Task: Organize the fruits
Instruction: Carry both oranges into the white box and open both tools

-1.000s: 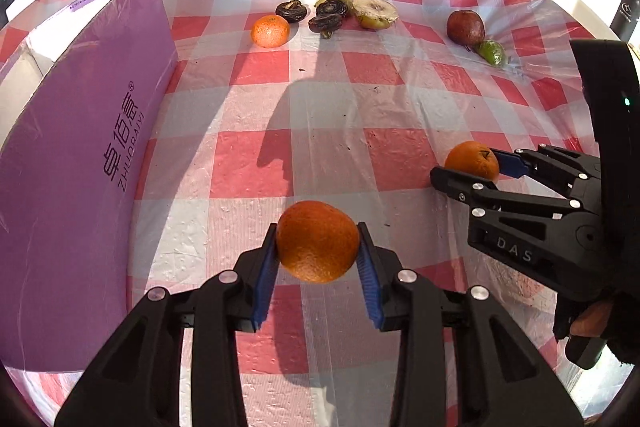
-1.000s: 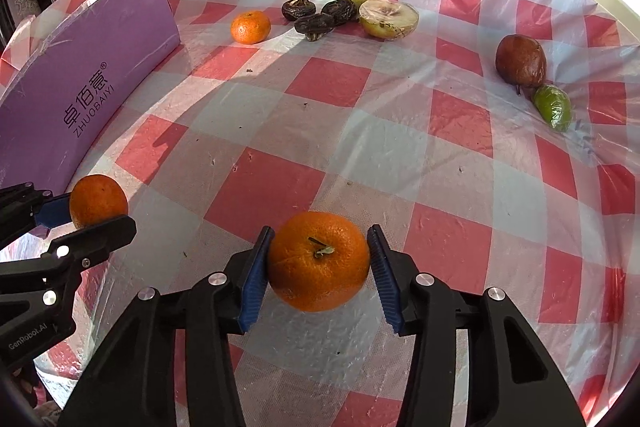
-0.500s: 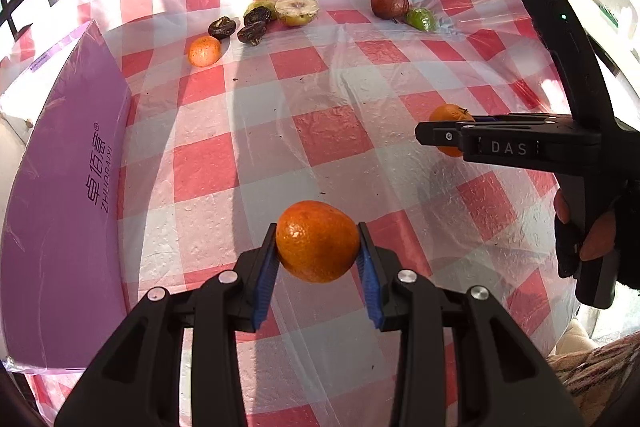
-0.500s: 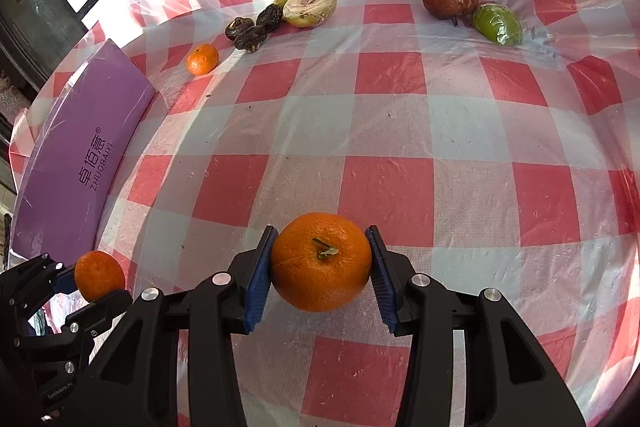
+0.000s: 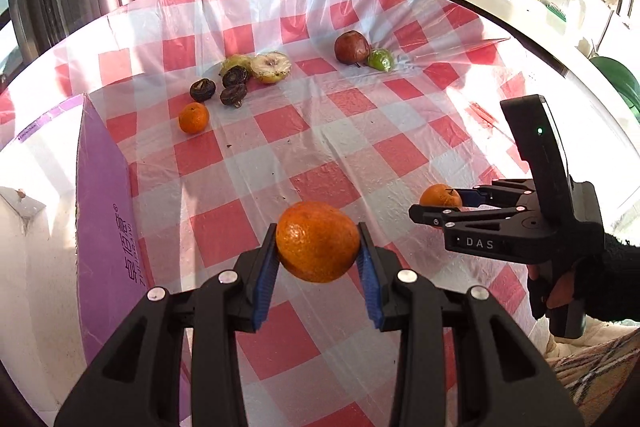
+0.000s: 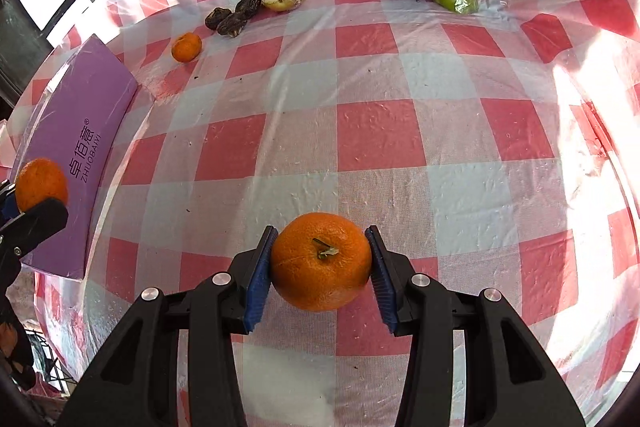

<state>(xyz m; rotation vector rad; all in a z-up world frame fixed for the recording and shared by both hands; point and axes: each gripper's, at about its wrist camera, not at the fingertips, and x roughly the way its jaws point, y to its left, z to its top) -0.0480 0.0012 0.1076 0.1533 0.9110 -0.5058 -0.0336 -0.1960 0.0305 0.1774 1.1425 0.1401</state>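
Note:
My left gripper (image 5: 318, 259) is shut on an orange (image 5: 318, 242) and holds it above the checked tablecloth. My right gripper (image 6: 320, 267) is shut on another orange (image 6: 321, 261), stem up, also held in the air. The right gripper shows in the left wrist view (image 5: 440, 205) at the right with its orange (image 5: 440, 195). The left gripper's orange shows at the left edge of the right wrist view (image 6: 40, 183). A small tangerine (image 5: 193, 117) lies at the far left of the cloth.
A purple box (image 5: 106, 227) stands along the table's left side; it also shows in the right wrist view (image 6: 76, 155). At the far side lie several dark dried fruits (image 5: 234, 83), a cut pale fruit (image 5: 271, 67), a brown fruit (image 5: 352, 47) and a green fruit (image 5: 381, 59).
Both grippers have risen higher above the table with their oranges still held. The views now take in more of the table and the room behind.

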